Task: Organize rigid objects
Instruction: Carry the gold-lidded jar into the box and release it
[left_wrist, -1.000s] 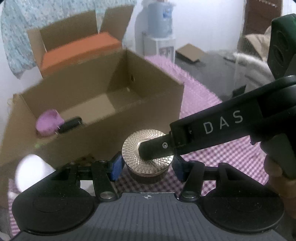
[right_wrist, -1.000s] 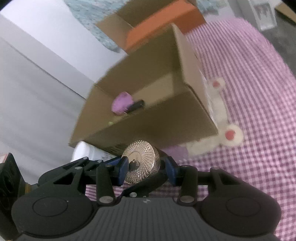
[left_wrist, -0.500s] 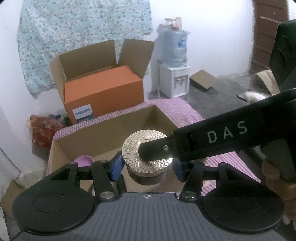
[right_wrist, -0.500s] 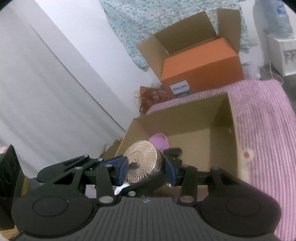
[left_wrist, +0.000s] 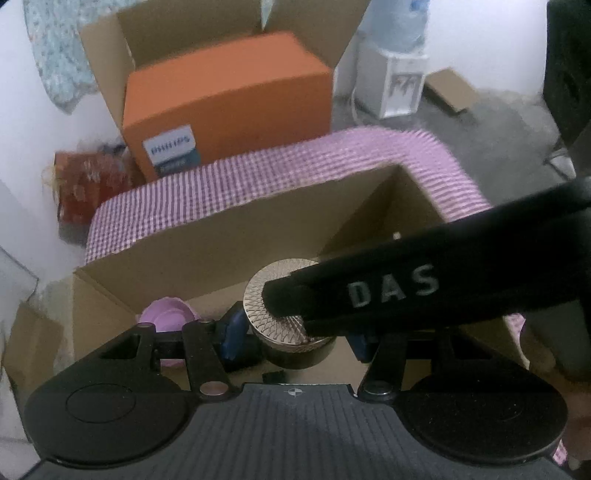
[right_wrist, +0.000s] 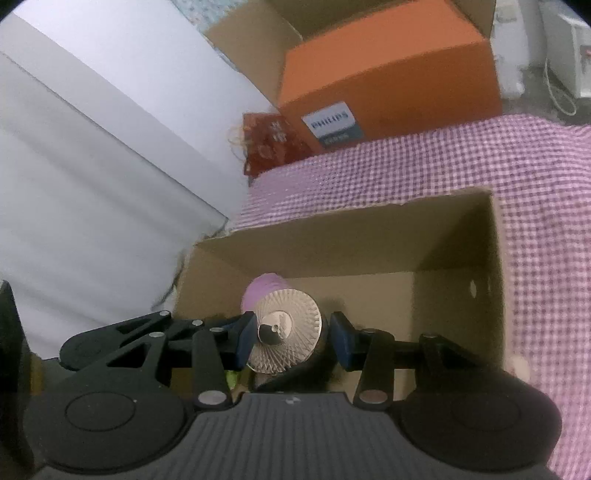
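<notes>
Pink checked cloth (right_wrist: 424, 166) under open cardboard box (right_wrist: 369, 236), both grippers above its interior, left gripper (left_wrist: 295, 338) and right gripper (right_wrist: 291, 338) each pinching the gold-lidded jar (left_wrist: 280, 306), pink cup (left_wrist: 166, 314) inside the box.

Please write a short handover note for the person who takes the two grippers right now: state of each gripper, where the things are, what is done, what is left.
Left gripper: shut on the sides of the jar with the gold lid.
Right gripper: also closed around the jar, one finger lying across the lid.
Jar: held in the air above the open cardboard box, not set down yet.
Done: a pink cup already lies inside the box.
Left: lower the jar into the box, probably beside the cup, then open both grippers.
</notes>
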